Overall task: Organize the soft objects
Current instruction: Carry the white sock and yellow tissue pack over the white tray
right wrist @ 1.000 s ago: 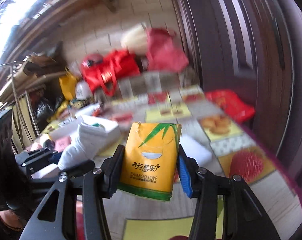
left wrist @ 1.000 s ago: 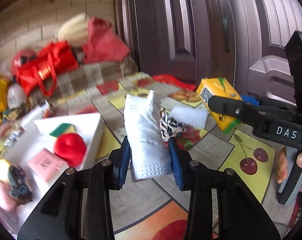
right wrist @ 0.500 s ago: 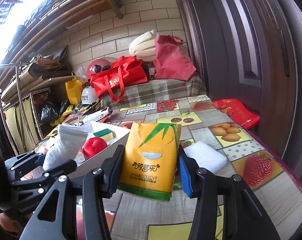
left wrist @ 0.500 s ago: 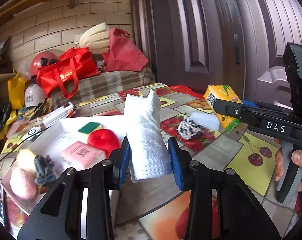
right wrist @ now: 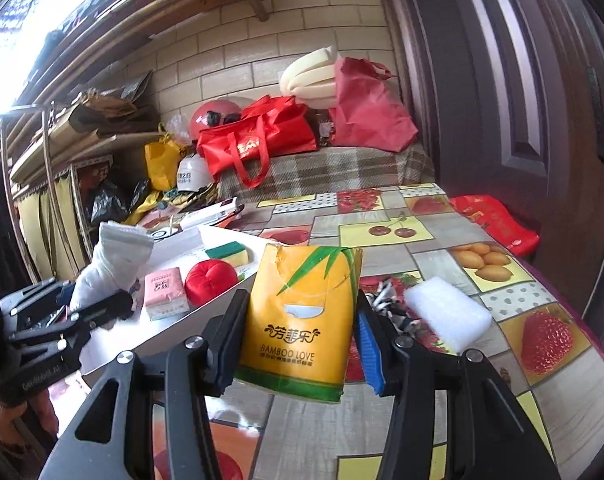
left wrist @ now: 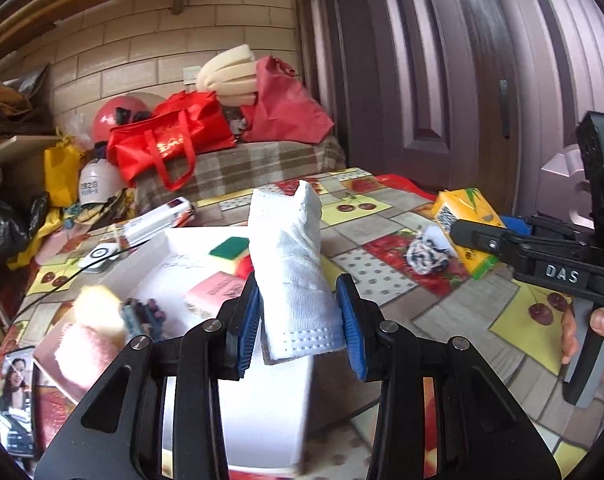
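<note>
Right wrist alone shows white foam block (right wrist: 447, 314).

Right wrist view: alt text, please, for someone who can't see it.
The right gripper clamps a yellow tissue pack upright above a fruit-print tablecloth. Left of it, the left gripper holds a white cloth over a white tray of soft items.

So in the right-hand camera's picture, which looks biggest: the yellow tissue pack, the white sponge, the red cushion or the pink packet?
1. Yellow tissue pack, though it is nearest the camera.
2. White sponge.
3. Red cushion and pink packet look about alike; I would not rank them.
</note>
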The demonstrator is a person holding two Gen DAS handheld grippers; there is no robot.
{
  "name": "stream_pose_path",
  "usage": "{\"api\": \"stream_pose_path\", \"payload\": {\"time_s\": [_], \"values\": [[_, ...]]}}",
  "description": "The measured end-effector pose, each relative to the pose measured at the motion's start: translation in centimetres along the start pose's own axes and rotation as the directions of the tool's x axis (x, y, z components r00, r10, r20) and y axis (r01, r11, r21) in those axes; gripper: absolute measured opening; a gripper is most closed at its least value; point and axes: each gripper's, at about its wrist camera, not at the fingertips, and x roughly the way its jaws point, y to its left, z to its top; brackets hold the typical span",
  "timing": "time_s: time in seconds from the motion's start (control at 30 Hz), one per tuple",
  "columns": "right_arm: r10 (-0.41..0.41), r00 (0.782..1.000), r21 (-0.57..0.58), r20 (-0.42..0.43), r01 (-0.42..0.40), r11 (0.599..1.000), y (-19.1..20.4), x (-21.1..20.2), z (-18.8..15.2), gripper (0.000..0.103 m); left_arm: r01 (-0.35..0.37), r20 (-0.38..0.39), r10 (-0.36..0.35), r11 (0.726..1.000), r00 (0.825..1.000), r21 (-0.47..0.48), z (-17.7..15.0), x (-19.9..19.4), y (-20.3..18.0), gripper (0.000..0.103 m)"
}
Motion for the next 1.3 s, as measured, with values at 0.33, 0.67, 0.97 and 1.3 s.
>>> {"api": "stream_pose_path", "payload": {"time_s": [0.33, 0.67, 0.97, 1.3], "values": [[0.037, 0.999, -0.071, -0.016, -0.038, 0.997, 2.6, 1.1, -0.1, 0.050, -0.067, -0.023, 0.065, 0.995, 0.998, -0.068, -0.6, -0.1, 4.2, 0.037], [0.065, 0.998, -0.117, -0.025, -0.067, 0.991, 4.7, 2.1, -0.1, 0.050, -0.103, -0.034, 0.100, 0.990, 0.994, -0.098, -0.9, -0.3, 6.2, 0.037], [0.089, 0.995, -0.136, -0.048, -0.095, 0.986, 5.8, 3.2, 0.1, 0.050, -0.102, -0.046, 0.097, 0.988, 0.994, -0.117, -1.0, -0.2, 6.8, 0.037], [0.123, 0.990, -0.165, -0.074, -0.134, 0.977, 7.4, 4.2, 0.1, 0.050, -0.115, -0.068, 0.105, 0.981, 0.992, -0.158, -1.0, 0.1, 7.7, 0.037]]}}
